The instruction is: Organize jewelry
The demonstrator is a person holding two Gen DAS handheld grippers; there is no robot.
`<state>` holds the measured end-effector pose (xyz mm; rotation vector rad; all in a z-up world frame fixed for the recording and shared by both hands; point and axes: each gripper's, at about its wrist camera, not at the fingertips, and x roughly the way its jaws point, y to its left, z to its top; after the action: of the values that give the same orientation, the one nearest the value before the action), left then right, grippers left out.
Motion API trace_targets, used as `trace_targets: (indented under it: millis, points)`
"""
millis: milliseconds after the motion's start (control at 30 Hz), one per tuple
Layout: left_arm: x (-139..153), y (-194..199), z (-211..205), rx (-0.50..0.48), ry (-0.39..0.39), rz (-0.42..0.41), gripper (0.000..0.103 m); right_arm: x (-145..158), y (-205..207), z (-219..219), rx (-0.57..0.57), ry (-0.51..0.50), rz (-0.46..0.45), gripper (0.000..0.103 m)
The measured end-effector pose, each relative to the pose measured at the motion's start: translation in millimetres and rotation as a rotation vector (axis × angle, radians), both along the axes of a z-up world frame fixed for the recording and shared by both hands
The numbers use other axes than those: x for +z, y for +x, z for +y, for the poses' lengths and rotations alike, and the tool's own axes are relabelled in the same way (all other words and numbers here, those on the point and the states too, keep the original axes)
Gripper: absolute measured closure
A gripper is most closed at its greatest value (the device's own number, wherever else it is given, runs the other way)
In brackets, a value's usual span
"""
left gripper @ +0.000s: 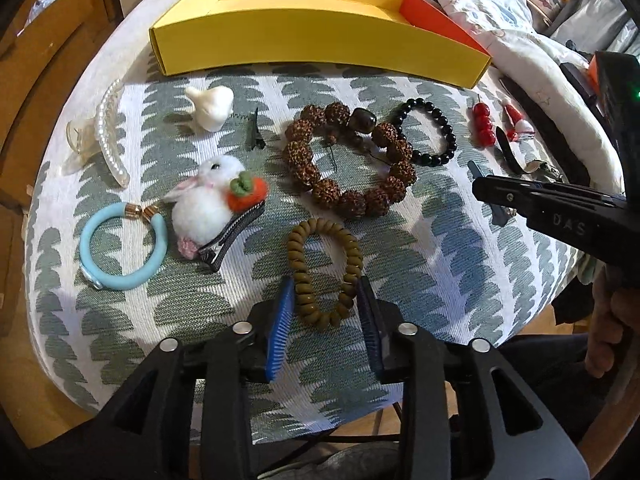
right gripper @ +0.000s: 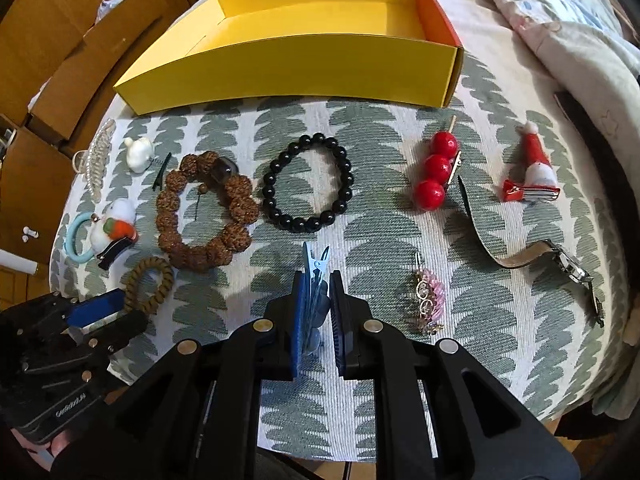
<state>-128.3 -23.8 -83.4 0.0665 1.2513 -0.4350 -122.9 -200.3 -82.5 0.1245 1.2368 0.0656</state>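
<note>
An olive ring-bead bracelet [left gripper: 298, 280] lies flat on the patterned cloth [left gripper: 440, 280]. Its near end sits between the blue pads [left gripper: 280, 328] of my left gripper [left gripper: 325, 286], which stands open around it, close on both sides. My right gripper [right gripper: 317, 278] points down at the cloth with a light blue hair clip [right gripper: 314, 276] between its pads. The clip leans on the left pad, a thin gap shows at the right pad, and its tip rests on the cloth. The yellow tiered box [right gripper: 300, 76] stands open at the far edge.
On the cloth lie a brown seed bracelet [right gripper: 168, 200], a black bead bracelet [right gripper: 266, 192], a red-ball clip [right gripper: 438, 168], a Santa-hat clip [right gripper: 536, 168], a watch [right gripper: 572, 268] and a pink crown clip [right gripper: 428, 300]. A rabbit clip [left gripper: 208, 204], blue bangle [left gripper: 86, 252] and pearl claw [left gripper: 108, 140] lie left.
</note>
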Motion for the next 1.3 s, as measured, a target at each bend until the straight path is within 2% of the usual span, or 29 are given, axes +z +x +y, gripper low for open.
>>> trace_targets:
  millis: [233,400,567,667,733,800,900,1033,1100,1200,1300]
  points:
    - [10.5,1.2,2.8,0.012,-0.015,-0.013,0.062,5.3,-2.5,-7.2,-0.018,0.01,-0.017,0.083]
    - [21.0,2.3,6.4,0.012,-0.042,-0.027,0.052,25.6,-7.2,-18.6,-0.049,0.037,-0.078,0.082]
    - [22.1,4.9,5.0,0.011,-0.053,-0.016,0.05,38.7,-13.0,-29.8,-0.079,0.04,-0.116,0.082]
    - [27.4,4.0,5.8,0.014,-0.054,-0.034,0.044,47.8,-17.3,-33.5,-0.087,0.042,-0.147,0.081]
    - [35.4,2.4,6.3,0.012,-0.056,-0.068,0.032,54.7,-21.3,-36.4,-0.087,0.054,-0.171,0.076]
    - [43.9,1.3,6.4,0.014,-0.056,-0.109,0.022,59.1,-25.0,-38.9,-0.1,0.051,-0.192,0.051]
    - [61.4,-3.3,6.6,0.022,-0.022,-0.219,0.012,68.2,-30.1,-42.3,-0.125,-0.003,-0.237,0.036]
    - [76.3,-8.6,9.6,0.077,0.048,-0.338,0.007,71.2,-34.0,-45.7,-0.143,-0.027,-0.256,0.03]
    - [78.7,-11.2,12.4,0.118,0.081,-0.382,0.006,69.1,-37.6,-44.6,-0.159,-0.059,-0.261,0.025]
    - [76.5,-17.8,14.4,0.158,0.122,-0.444,0.006,64.1,-45.2,-36.2,-0.154,-0.098,-0.268,0.023]
    - [69.4,-24.4,13.5,0.182,0.193,-0.498,0.006,60.9,-55.0,-28.5,-0.143,-0.088,-0.283,0.022]
